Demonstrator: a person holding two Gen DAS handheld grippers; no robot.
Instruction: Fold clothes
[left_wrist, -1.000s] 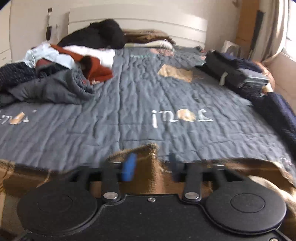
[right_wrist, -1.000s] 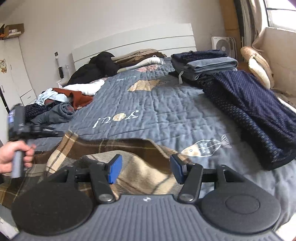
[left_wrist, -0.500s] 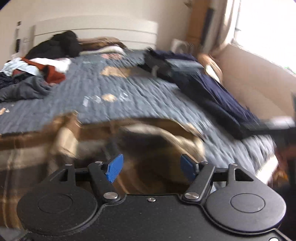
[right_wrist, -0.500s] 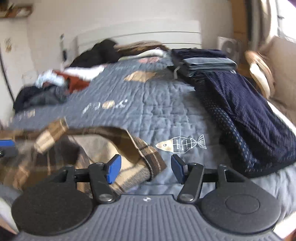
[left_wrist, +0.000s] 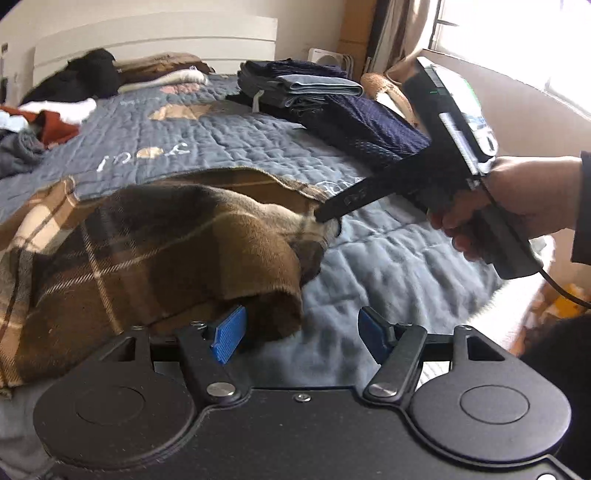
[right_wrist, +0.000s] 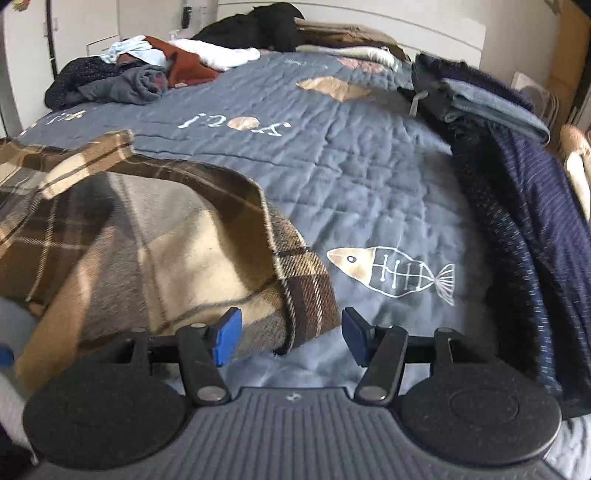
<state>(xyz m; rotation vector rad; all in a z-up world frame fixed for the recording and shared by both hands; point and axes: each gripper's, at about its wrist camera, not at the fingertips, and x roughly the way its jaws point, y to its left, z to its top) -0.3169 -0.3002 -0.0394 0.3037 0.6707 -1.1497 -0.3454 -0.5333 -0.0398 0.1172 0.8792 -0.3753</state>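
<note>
Brown plaid garment (right_wrist: 155, 236) lies rumpled at lower left, unfolded. Both grippers, left gripper (left_wrist: 299, 332) and right gripper (right_wrist: 290, 334), gape, gripping nothing. Folded stack (right_wrist: 476, 96) upper right; loose clothes pile (right_wrist: 140, 70) upper left remains.

**Plaid garment lying half-folded at the bed's near edge**

A brown and beige plaid garment (left_wrist: 155, 251) is lying rumpled on the grey-blue quilt, one brown cuffed part drooping toward the near edge, its pale inner side (right_wrist: 177, 258) showing where the plaid border is curling back
</note>
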